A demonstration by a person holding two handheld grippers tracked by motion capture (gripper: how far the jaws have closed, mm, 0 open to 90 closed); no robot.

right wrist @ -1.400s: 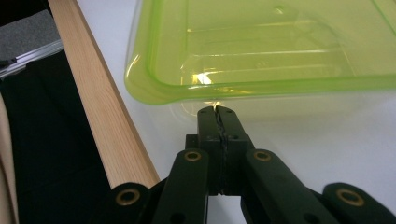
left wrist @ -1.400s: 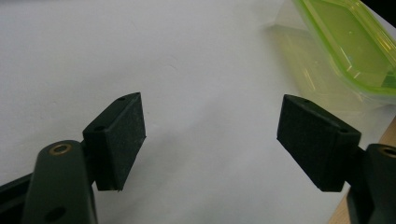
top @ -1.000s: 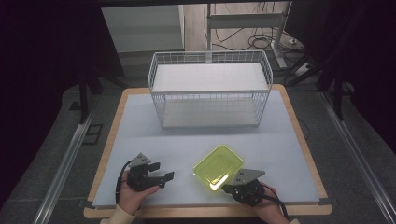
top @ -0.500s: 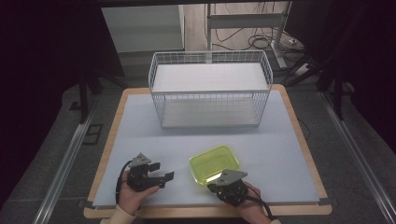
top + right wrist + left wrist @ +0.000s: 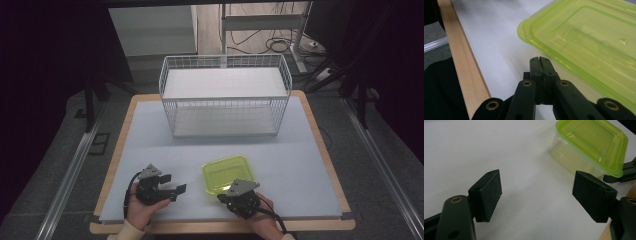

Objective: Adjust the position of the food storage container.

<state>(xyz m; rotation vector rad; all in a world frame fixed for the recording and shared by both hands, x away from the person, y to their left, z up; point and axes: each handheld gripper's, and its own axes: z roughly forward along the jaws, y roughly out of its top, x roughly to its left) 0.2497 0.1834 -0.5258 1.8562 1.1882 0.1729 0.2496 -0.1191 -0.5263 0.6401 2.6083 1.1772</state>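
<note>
A clear food box with a lime-green lid lies on the white table near the front edge. My right gripper is shut, with nothing between its jaws. Its tips rest at the box's near left side, just under the lid's rim; I cannot tell whether they touch. The left gripper view catches those same jaws below the lid's corner. My left gripper lies open on the table to the left of the box, empty and pointing towards it.
A white wire basket stands at the back middle of the table. The table's wooden front edge runs close beside my right gripper. Bare white surface lies between the box and the basket.
My right gripper has slid left along the table's front. The box has turned from a diamond stance to nearly square and has shifted slightly left. The left gripper has stayed put.
</note>
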